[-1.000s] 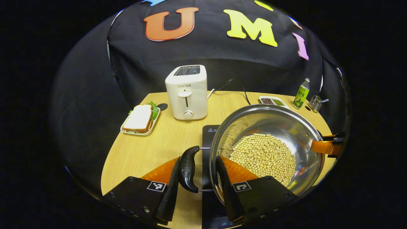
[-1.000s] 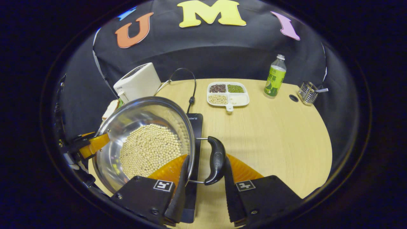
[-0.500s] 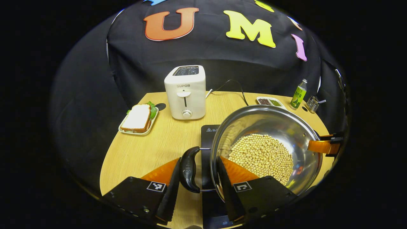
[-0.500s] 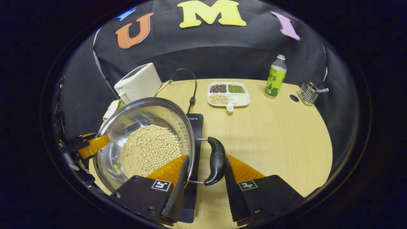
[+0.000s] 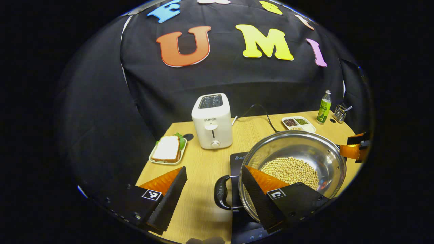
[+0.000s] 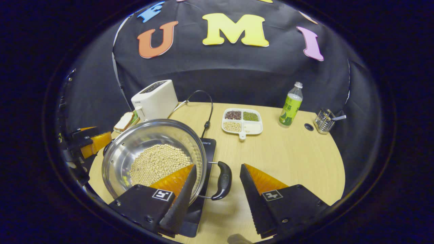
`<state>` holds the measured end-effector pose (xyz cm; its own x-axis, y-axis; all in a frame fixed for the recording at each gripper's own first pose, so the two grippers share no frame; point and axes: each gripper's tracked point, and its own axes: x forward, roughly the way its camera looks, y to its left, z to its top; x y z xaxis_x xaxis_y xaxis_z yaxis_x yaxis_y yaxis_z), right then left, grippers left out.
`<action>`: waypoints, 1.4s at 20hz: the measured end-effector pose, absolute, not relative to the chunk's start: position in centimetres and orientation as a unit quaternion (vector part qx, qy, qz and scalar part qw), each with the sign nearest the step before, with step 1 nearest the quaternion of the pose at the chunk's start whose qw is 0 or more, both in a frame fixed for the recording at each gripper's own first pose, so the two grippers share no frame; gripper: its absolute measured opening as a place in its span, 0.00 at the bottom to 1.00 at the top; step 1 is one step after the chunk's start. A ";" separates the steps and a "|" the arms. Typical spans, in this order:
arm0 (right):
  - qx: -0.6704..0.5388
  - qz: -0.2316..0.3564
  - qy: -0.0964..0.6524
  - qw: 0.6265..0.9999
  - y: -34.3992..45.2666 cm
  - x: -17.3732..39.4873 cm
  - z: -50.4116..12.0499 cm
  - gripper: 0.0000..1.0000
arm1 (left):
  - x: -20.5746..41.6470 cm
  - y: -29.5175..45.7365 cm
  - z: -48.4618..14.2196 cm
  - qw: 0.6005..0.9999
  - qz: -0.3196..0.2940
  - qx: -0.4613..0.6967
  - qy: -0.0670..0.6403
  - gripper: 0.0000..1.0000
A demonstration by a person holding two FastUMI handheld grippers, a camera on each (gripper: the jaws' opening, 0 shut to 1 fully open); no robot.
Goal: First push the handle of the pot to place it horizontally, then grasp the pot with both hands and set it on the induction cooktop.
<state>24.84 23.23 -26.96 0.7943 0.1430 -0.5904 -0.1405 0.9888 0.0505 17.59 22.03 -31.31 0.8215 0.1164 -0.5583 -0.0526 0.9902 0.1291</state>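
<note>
1. Far left of the tabletop (image 5: pixel 200 169): sandwich (image 5: pixel 166 149) on a small tray, w/ a white toaster (image 5: pixel 212 120) just beside it to the right.
2. Left hand-held gripper (image 5: pixel 212 200): wide open, holding nothing. The pot's black side handle (image 5: pixel 219 192) lies between its fingers w/o touching; the right-hand finger sits over the pot rim.
3. Steel pot (image 5: pixel 305 149), soybeans (image 5: pixel 291 169) covering its bottom, sits on the black induction cooktop (image 5: pixel 237 159) mid-tabletop. In the right gripper view the pot (image 6: pixel 135 149) is at left, over the cooktop (image 6: pixel 206 145).
4. Right hand-held gripper (image 6: pixel 217 196): also wide open, nothing gripped. The other black handle (image 6: pixel 222 176) sits in the gap nearer the left-hand finger; can't tell if it touches. The other finger is well apart from it.
5. A black cable (image 6: pixel 207 112) runs from the cooktop toward the booth wall.
6. Behind, right of the cable: divided dish of beans/grains (image 6: pixel 242 120), then a green bottle (image 6: pixel 290 105) upright, then a wire holder (image 6: pixel 323 120) near the right edge.
</note>
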 end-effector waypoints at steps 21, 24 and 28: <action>-0.029 0.117 0.090 0.989 7.6 11.4 -6.4 1.00 | 5.8 2.9 -8.1 0.991 0.079 0.047 0.100 0.96; -0.018 0.115 0.063 0.991 2.2 9.1 -3.5 1.00 | 3.6 -1.9 -5.3 0.993 0.084 0.039 0.078 0.96; 0.002 0.106 0.028 0.994 -4.1 6.2 -0.5 1.00 | 1.2 -7.6 -2.2 0.995 0.080 0.035 0.057 0.96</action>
<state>6.23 -4.07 -0.50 0.9761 0.2099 -0.0555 -0.2097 0.9777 0.0098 1.20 -7.57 -2.16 0.9809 0.1626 -0.1072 -0.1547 0.9849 0.0784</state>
